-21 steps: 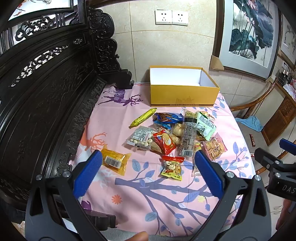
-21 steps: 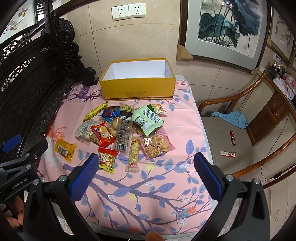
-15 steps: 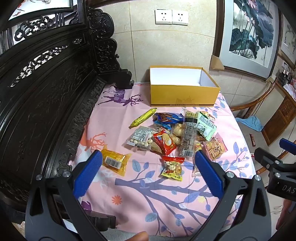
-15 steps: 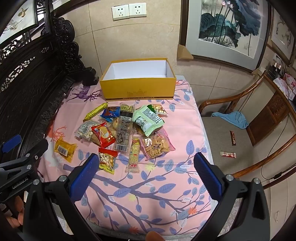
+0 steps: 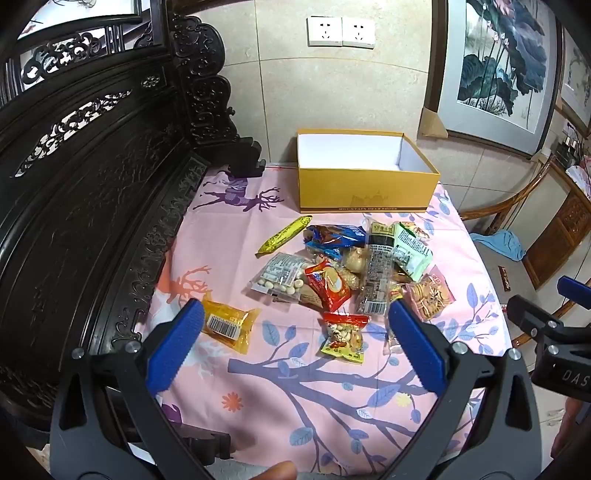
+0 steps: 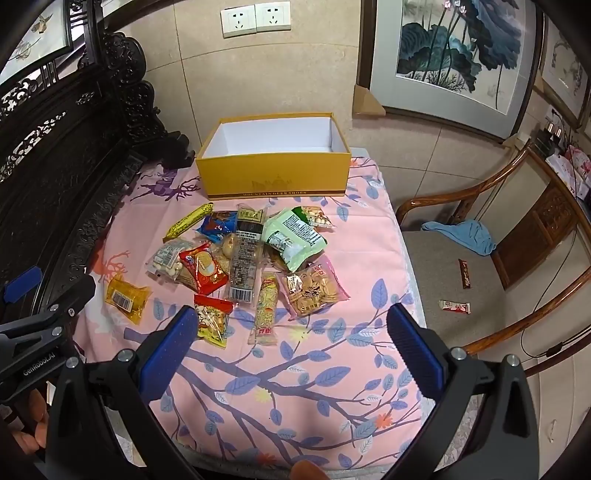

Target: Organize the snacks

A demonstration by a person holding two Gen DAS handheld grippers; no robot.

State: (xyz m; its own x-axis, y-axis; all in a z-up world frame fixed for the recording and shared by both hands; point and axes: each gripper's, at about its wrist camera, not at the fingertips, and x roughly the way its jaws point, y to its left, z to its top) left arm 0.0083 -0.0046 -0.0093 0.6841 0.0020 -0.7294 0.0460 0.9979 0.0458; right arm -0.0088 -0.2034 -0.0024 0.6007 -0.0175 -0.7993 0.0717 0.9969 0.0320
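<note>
Left wrist view shows almost nothing changed over the past second: the yellow box point(image 5: 365, 184) sits empty at the far edge, the snack pile point(image 5: 354, 273) lies untouched mid-cloth, and the left gripper point(image 5: 295, 339) and right gripper point(image 6: 291, 339) hover spread wide, so sorting hasn't begun.

one open yellow box point(image 6: 273, 177), about a dozen snack packets point(image 6: 243, 266) heaped on one pink cloth point(image 6: 314, 369), two more small packets point(image 6: 455, 306) on one wooden chair point(image 6: 461, 295), one blue rag point(image 6: 461, 234), two wall sockets point(image 6: 255, 18), two grippers, left gripper point(image 5: 293, 345), right gripper point(image 6: 291, 343)
</note>
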